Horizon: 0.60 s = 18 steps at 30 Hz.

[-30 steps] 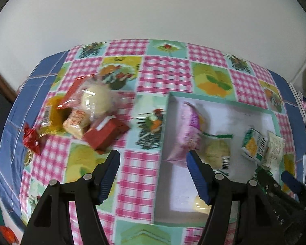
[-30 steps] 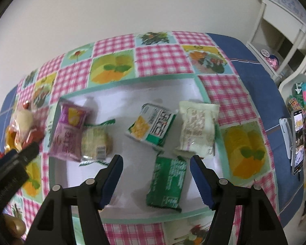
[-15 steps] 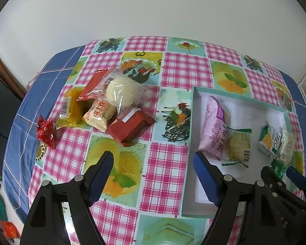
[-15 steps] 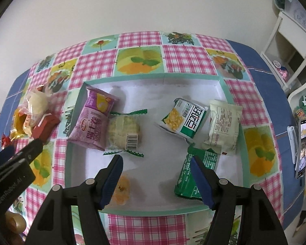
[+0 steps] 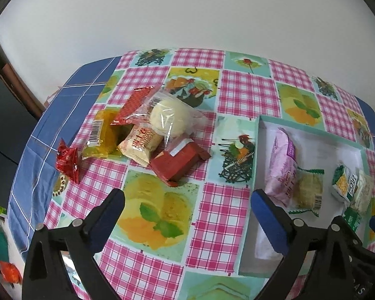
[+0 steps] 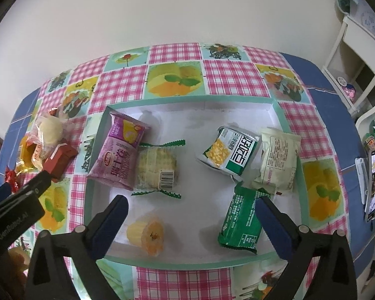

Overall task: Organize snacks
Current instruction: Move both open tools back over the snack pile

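Note:
A white tray with a teal rim (image 6: 187, 100) holds a purple packet (image 6: 120, 155), a clear-wrapped cake (image 6: 157, 168), a corn packet (image 6: 228, 153), a cream packet (image 6: 278, 160), a green packet (image 6: 245, 220) and a yellow jelly cup (image 6: 147, 232). My right gripper (image 6: 191, 207) hangs over the tray's near half, its jaws opening with nothing between them. Left of the tray (image 5: 258, 150) lies a pile: a red box (image 5: 180, 161), a wrapped white bun (image 5: 166, 117), a cream packet (image 5: 142, 145) and a yellow packet (image 5: 105, 135). My left gripper (image 5: 187, 205) is above the tablecloth, nearer than the pile, jaws opening and empty.
A small red wrapper (image 5: 68, 160) lies near the table's blue left border. A phone (image 6: 373, 185) and clutter sit past the right edge, with white shelving (image 6: 357, 40) behind. A plain wall stands at the back. The left gripper's finger (image 6: 20, 200) shows beside the tray.
Both grippers' jaws have spread wider. The left gripper has shifted from the tray toward the pile. The right gripper has drawn back, and the jelly cup now shows in the tray.

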Motion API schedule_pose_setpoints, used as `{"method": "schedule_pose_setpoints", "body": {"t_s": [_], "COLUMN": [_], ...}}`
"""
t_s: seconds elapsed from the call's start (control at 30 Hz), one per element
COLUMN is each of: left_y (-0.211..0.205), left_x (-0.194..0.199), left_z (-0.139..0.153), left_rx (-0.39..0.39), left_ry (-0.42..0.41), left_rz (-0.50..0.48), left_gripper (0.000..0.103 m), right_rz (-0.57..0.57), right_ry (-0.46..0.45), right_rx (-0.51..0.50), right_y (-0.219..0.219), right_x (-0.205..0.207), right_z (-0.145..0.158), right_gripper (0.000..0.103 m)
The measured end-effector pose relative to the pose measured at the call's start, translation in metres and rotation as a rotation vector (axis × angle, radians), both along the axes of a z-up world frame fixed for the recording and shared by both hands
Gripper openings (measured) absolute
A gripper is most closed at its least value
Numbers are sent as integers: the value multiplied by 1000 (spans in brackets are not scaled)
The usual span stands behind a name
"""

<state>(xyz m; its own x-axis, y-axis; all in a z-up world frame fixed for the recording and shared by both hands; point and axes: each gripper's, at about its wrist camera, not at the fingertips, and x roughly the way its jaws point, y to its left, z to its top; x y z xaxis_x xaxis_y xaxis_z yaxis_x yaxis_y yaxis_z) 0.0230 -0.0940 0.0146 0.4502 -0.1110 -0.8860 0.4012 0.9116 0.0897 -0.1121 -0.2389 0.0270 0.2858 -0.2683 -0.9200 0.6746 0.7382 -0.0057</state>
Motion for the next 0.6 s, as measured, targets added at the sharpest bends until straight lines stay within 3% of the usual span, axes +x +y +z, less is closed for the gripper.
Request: {"method": "schedule_pose_setpoints", "body": {"t_s": [0.33,0.6], "left_y": [8,17], "left_x": [7,16], "left_z": [1,4], "left_rx": [-13,-19], "left_ry": [-20,-37], "left_rz": [22,42], "left_gripper": [101,101], "right_rz": [-30,-26], "right_ry": [-104,-101], "right_rx": [-16,8], "right_y": [-1,6], "right_x": [-2,6], "right_z": [8,0], "right_gripper": [103,103]}}
